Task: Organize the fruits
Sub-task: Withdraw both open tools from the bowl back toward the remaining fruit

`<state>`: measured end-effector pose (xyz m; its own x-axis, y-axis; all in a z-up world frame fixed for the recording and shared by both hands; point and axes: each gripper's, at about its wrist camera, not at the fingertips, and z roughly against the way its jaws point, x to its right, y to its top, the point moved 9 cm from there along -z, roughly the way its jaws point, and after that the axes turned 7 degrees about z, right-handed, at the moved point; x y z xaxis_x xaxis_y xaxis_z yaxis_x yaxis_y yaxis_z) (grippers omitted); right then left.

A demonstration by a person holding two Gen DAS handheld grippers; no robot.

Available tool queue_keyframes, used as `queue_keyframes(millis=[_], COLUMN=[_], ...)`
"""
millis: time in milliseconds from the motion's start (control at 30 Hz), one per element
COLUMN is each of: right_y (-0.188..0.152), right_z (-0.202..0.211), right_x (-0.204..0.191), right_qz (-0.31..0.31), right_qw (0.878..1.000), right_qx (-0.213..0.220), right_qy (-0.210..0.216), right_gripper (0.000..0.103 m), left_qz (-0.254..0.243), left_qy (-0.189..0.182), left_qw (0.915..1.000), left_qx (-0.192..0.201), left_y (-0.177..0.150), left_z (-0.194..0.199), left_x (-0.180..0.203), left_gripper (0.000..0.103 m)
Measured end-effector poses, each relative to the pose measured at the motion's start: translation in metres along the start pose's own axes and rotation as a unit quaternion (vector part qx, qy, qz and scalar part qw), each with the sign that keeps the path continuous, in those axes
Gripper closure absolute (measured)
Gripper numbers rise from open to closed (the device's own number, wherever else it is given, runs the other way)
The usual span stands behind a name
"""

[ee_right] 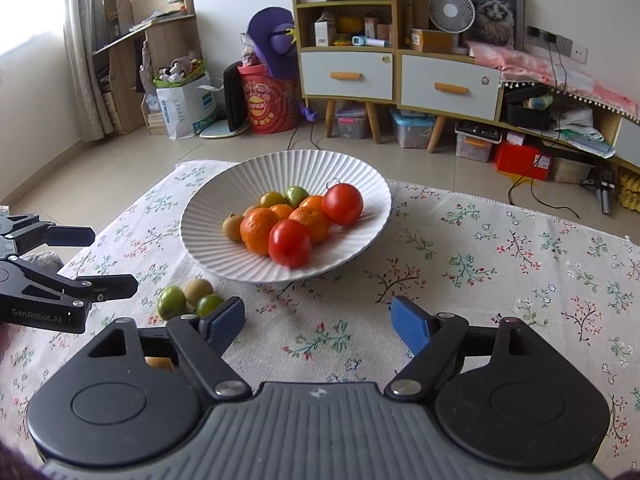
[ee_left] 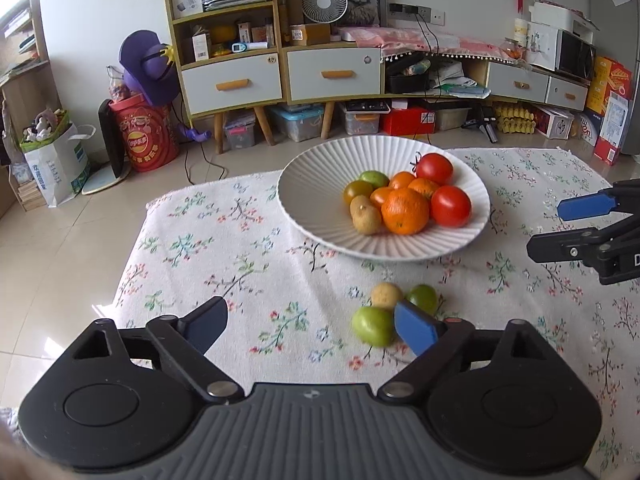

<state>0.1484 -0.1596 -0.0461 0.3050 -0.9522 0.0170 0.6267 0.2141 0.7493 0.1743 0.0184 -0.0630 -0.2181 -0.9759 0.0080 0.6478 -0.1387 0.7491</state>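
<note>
A white ribbed bowl point(ee_left: 320, 184) point(ee_right: 224, 200) on the floral cloth holds two red tomatoes point(ee_left: 450, 206), several oranges point(ee_left: 404, 211), green fruits and a tan fruit. Three loose fruits lie on the cloth in front of the bowl: a tan one point(ee_left: 385, 295) point(ee_right: 198, 291) and two green ones point(ee_left: 372, 325) point(ee_left: 423, 298) point(ee_right: 171, 302) point(ee_right: 209, 304). My left gripper point(ee_left: 310, 326) is open and empty, its right finger just beside the nearer green fruit. My right gripper point(ee_right: 318, 322) is open and empty over bare cloth right of the loose fruits. A small tan-orange thing point(ee_right: 159, 362) peeks from behind the right gripper's left arm.
The floral cloth point(ee_left: 248, 264) lies on a tiled floor. Behind it stand a cabinet with drawers point(ee_left: 280, 72), storage boxes, a red drum point(ee_left: 150, 136) and cables. The right gripper shows at the right edge of the left wrist view point(ee_left: 548, 228).
</note>
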Motion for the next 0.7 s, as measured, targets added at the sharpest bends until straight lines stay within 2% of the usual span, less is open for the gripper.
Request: queue_keyframes(millis=[100,233,700], right_y=[-0.004,-0.010,-0.033], right_z=[0.001,0.001,-0.005], right_x=[-0.005,-0.010,-0.034], right_qz=[0.006,0.013,0.036], right_qw=[1.000,1.000,0.999], right_qx=[-0.003,-0.008,-0.031], right_qy=[0.006,0.010,0.025], right_gripper=[0.018,0.013,0.010], left_qz=[0.010,0.020,0.006], left_qy=[-0.003,-0.004,-0.001], left_qw=[0.9999,0.9997,0.9994], left_qx=[-0.005,-0.016,-0.035], left_y=[-0.007,-0.017,-0.048], left_z=[0.003,0.006,0.009], left_x=[-0.005,-0.012,-0.019], left_gripper=[0.006,0.006,0.002])
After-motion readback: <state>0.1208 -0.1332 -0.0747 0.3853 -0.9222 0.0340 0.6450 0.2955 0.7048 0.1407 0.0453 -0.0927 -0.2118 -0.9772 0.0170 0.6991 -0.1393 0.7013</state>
